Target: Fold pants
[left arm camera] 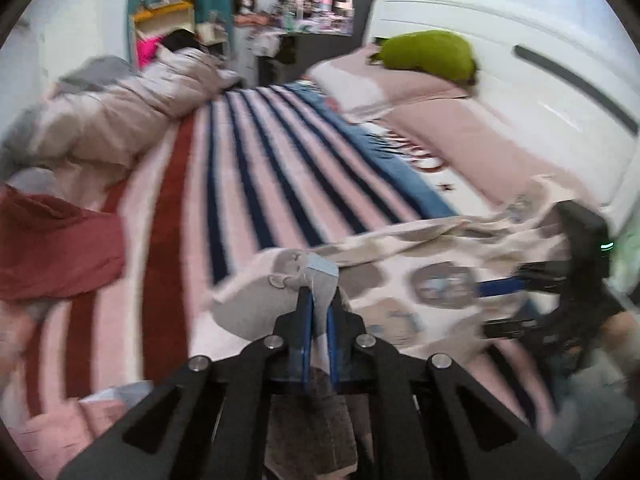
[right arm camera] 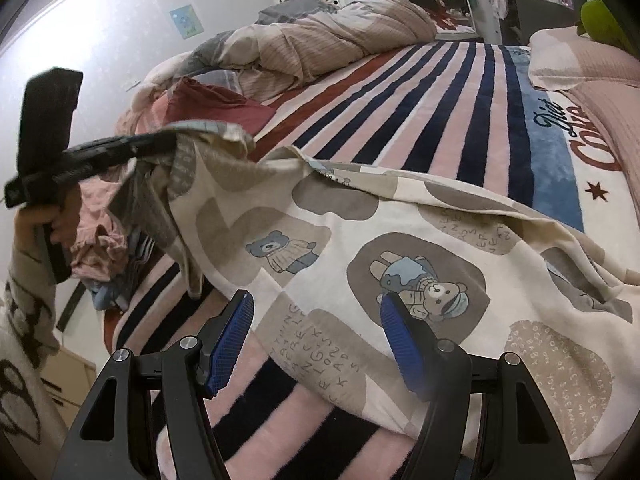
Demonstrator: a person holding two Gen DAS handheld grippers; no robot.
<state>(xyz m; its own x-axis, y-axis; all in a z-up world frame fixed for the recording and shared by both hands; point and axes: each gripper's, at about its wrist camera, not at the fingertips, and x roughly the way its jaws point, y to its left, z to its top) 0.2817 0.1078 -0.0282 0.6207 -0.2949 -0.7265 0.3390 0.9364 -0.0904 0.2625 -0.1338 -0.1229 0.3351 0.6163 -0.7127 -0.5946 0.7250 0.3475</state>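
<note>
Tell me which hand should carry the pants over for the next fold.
Left. The left gripper is already shut on the pants edge, lifted; the right gripper fingers are open, holding nothing.

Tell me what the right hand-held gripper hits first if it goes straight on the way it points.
Most likely the bear-print pants. The right hand-held gripper is open, its fingers angled down over the cloth spread on the striped blanket, so it should meet that fabric first. How far off is unclear.

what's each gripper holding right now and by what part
The left gripper is shut on the edge of the printed pants, lifting it. The right gripper holds nothing.
</note>
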